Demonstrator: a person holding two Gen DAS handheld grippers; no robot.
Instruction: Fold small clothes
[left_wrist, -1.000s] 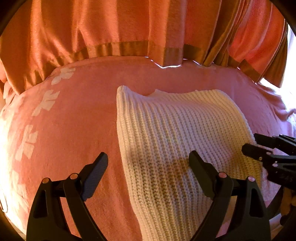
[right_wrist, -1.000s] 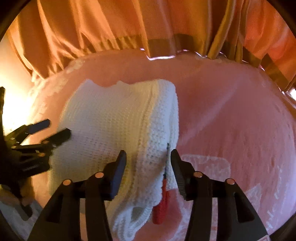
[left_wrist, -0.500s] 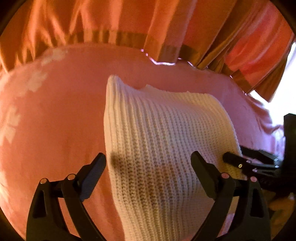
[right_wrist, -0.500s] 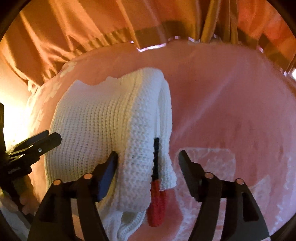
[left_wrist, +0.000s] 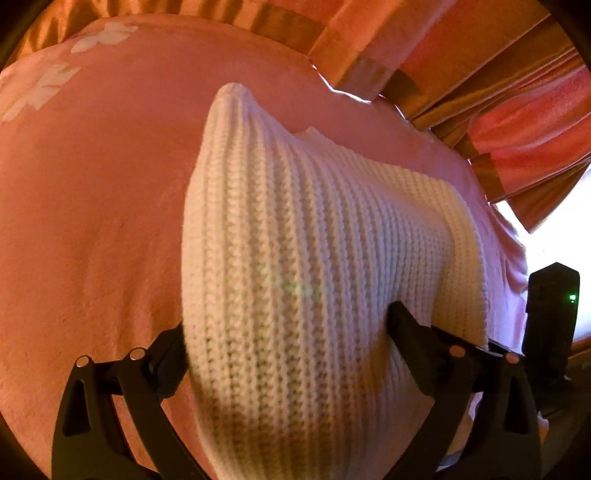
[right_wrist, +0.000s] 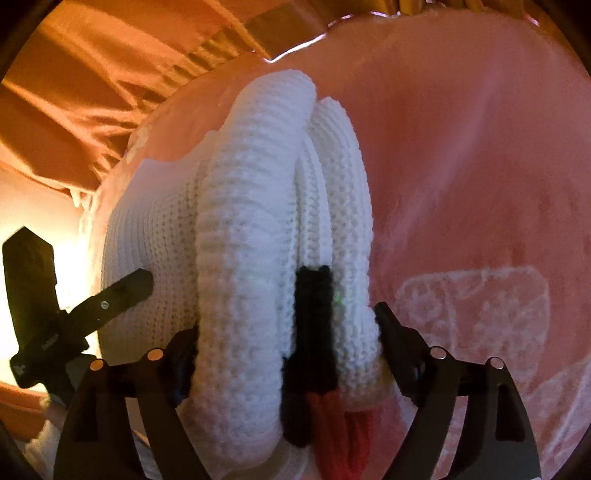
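Two tools, left (left_wrist: 284, 328) and right (right_wrist: 286, 328), jaws just widened, straddle the folded white sweater (left_wrist: 314, 258) ungripped.

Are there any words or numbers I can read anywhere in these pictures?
None can be read.
Left gripper: small pale lettering on its black body, too small and blurred to read.
Pink blanket: a white boxed pattern, too blurred to tell whether it holds letters.
White knitted sweater: no label shows.

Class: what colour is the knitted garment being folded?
White sweater, with black and red trim; right wrist view shows it best.
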